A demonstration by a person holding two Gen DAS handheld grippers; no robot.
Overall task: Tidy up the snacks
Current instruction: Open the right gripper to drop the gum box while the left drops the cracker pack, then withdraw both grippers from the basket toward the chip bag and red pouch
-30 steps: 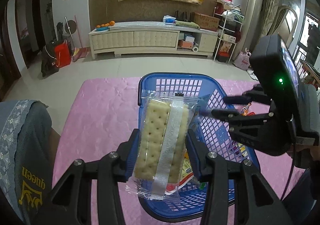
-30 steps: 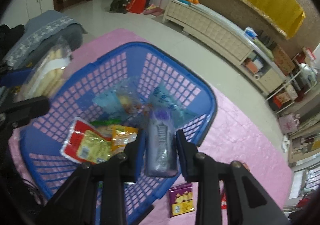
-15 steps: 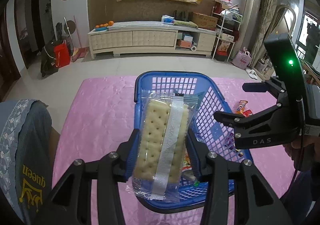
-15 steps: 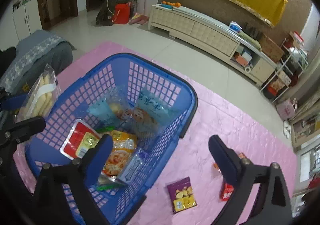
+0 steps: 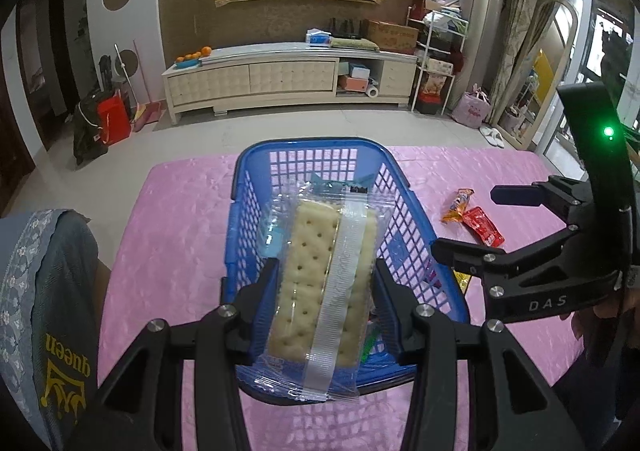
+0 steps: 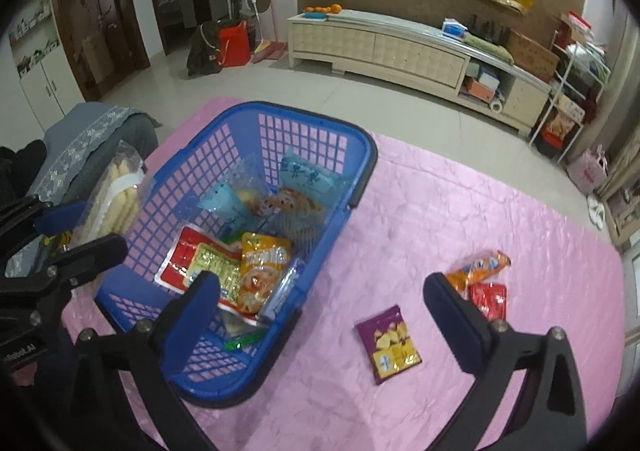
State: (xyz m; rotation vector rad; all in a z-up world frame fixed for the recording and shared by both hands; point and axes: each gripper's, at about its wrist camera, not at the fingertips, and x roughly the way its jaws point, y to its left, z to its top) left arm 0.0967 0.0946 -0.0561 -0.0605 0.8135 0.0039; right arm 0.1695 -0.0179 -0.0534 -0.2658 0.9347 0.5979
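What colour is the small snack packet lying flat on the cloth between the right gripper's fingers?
Purple packet, with yellow chips pictured on it; clearest in the right wrist view.

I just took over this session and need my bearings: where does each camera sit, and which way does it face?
Left wrist: rides the left tool, looking forward and down over the cracker pack it grips to the blue basket; a sleeve and the right tool show.
Right wrist: rides the right tool, jaws opening with nothing between them, looking down over the basket and the purple snack pack on the pink cloth; the left tool shows at left.
Shared: basket, cracker pack, pink cloth, cream cabinet.
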